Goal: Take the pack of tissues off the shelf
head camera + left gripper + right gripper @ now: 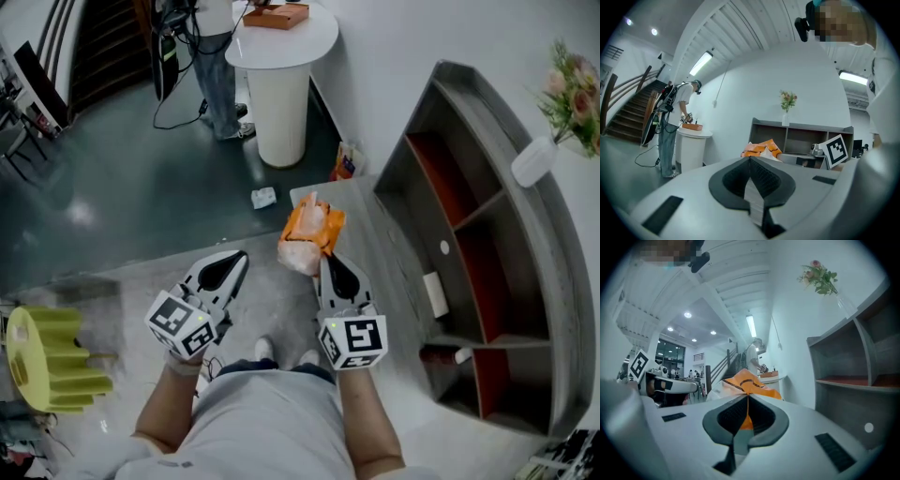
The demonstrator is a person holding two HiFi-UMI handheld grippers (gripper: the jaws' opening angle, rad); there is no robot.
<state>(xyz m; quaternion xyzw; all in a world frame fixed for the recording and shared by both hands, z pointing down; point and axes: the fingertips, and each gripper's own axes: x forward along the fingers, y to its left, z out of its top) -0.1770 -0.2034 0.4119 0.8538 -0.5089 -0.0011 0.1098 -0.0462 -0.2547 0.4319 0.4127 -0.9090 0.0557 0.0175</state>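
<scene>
Orange-and-white wrapping identifies the pack of tissues (311,239). It is held in the air in front of the person, clear of the shelf (562,309) and to its left in the head view. The right gripper (324,262) is clamped on the near end of the pack. In the right gripper view the jaws are pressed together on a fold of orange wrapping, and the rest of the pack (750,383) projects beyond the jaw tips (746,404).

The left gripper (234,262) is level with the right one, near it but apart, and does not touch the pack. In the left gripper view its jaws (751,164) are closed against each other with nothing between them, and the pack (761,149) shows beyond them.

The shelf is grey with red inner faces. A white vase (534,161) with flowers stands on its top. A round white pedestal table (279,84) stands further off, with another person (220,84) beside it.
</scene>
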